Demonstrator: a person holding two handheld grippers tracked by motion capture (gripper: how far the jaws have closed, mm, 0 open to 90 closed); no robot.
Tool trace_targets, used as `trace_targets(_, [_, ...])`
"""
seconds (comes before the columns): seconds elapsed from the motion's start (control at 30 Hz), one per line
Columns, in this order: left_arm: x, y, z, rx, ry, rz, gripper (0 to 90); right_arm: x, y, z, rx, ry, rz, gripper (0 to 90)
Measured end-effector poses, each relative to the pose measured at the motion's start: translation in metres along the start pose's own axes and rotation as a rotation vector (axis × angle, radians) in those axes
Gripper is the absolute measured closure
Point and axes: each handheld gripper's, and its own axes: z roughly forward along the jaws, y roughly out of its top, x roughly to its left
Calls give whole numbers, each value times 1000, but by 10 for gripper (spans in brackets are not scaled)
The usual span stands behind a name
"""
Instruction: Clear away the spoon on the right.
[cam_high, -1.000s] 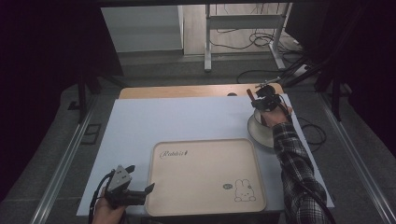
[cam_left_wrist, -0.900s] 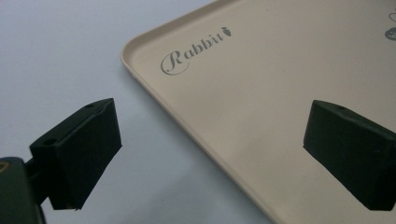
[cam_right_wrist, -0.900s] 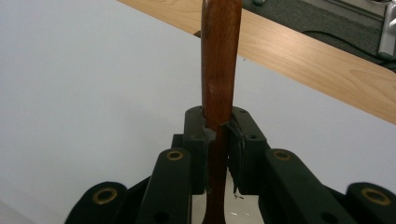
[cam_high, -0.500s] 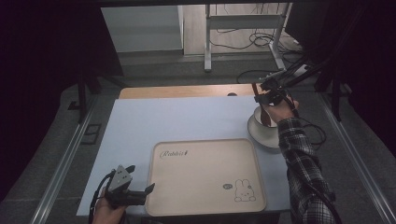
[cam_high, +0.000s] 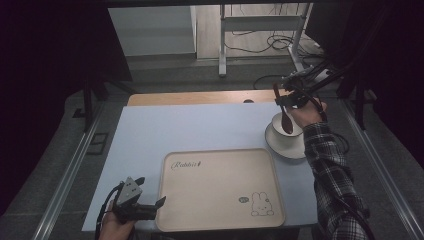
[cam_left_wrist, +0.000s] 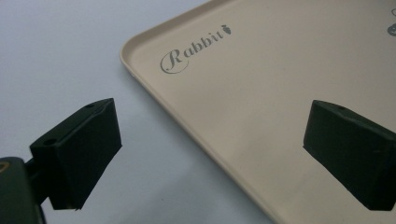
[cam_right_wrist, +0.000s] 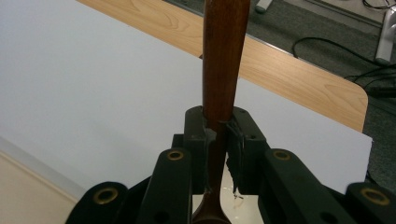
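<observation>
The right gripper (cam_high: 286, 100) had its jaws clamped on the handle of a wooden spoon (cam_high: 285, 119), which hung bowl-down over a white cup (cam_high: 280, 131) on a saucer (cam_high: 285, 148) at the right side of the bench (cam_high: 200, 127). In the right gripper view the spoon (cam_right_wrist: 223, 65) ran straight up between the pads, pinched on its narrow neck just above the bowl.

The spoon looked stiff, light and dry, so it would likely take a firm pinch without bending or breaking. Its round, smooth handle could pivot or slide in a flat-padded grip, especially with the long end weighing one side. A hold nearer the middle of the handle would probably balance better, but the neck grip gave good control over the bowl end. The cup and saucer seemed ceramic and fragile, worth keeping the spoon from knocking.

The left gripper (cam_high: 145, 209) rested by the near left corner of the tray (cam_high: 220, 220), jaws apart and holding nothing, one pad over the tray's rim (cam_left_wrist: 154, 93).
</observation>
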Motion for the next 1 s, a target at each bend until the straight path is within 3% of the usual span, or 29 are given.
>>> trace_targets(0.4, [0,0,0,2,1,1,39,5,7,-29,28,44,0,790])
trace_targets(0.67, [-1,0,1,4,3,4,39,13,3,-34,78,77,-2,790])
trace_targets(1.0, [-1,0,1,8,5,7,40,32,-8,-38,146,132,-18,790])
